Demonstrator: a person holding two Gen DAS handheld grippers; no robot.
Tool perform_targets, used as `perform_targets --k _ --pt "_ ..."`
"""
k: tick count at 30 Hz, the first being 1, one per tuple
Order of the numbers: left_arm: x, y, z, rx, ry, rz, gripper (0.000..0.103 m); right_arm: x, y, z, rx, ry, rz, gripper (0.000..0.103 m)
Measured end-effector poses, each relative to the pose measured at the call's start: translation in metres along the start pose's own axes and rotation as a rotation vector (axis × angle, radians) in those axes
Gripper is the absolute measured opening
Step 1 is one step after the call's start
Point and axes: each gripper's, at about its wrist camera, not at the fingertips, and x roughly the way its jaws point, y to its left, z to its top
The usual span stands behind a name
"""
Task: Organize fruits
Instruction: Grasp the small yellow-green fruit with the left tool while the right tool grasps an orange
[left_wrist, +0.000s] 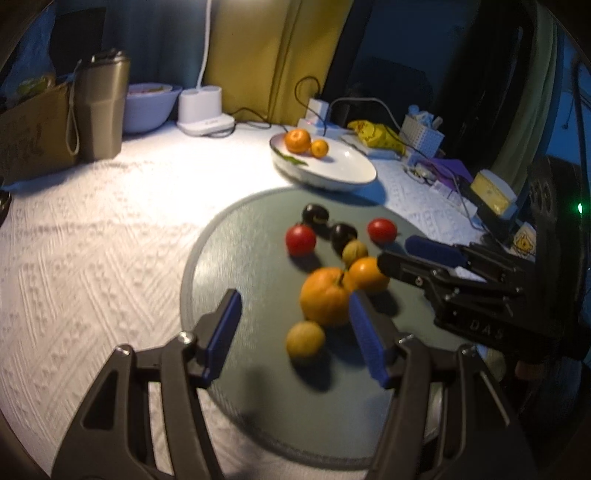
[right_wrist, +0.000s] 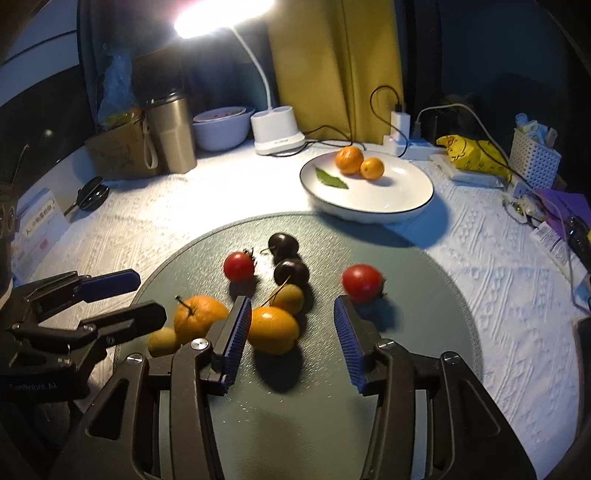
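Observation:
A round grey-green mat (right_wrist: 424, 295) holds a large orange (left_wrist: 325, 295), a smaller orange (right_wrist: 273, 330), two tomatoes (right_wrist: 239, 266) (right_wrist: 361, 282), two dark plums (right_wrist: 283, 243) and two yellow-green fruits (left_wrist: 304, 338) (right_wrist: 288, 297). Behind it, a white plate (right_wrist: 399, 192) carries two oranges (right_wrist: 349, 159) and a leaf. My left gripper (left_wrist: 293, 306) stands open above the mat, with a yellow-green fruit between its fingers and the large orange by the right finger. My right gripper (right_wrist: 291, 306) is open around the smaller orange, its right pad apart from it.
At the back stand a lit desk lamp's base (right_wrist: 277, 133), a steel tumbler (right_wrist: 171, 134), a bowl (right_wrist: 221, 127) and a cardboard box (right_wrist: 118, 151). Chargers, cables, a yellow packet (right_wrist: 469, 155) and a white basket (right_wrist: 535, 155) crowd the right side. A white textured cloth covers the table.

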Motion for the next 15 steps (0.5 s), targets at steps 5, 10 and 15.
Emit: perform_targets --k 5,10,15 --pt "0.006 -0.002 -0.016 0.005 0.05 0.001 0.062 0.005 0.001 -0.006 0.012 0.019 0.015 0.051" --pt "0.011 -0.005 -0.018 0.013 0.062 0.015 0.062 0.01 0.001 -0.01 0.022 0.037 0.025 0.051" --pt "0.014 -0.007 -0.017 0.037 0.058 0.041 0.062 0.017 0.003 -0.012 0.027 0.056 0.035 0.052"
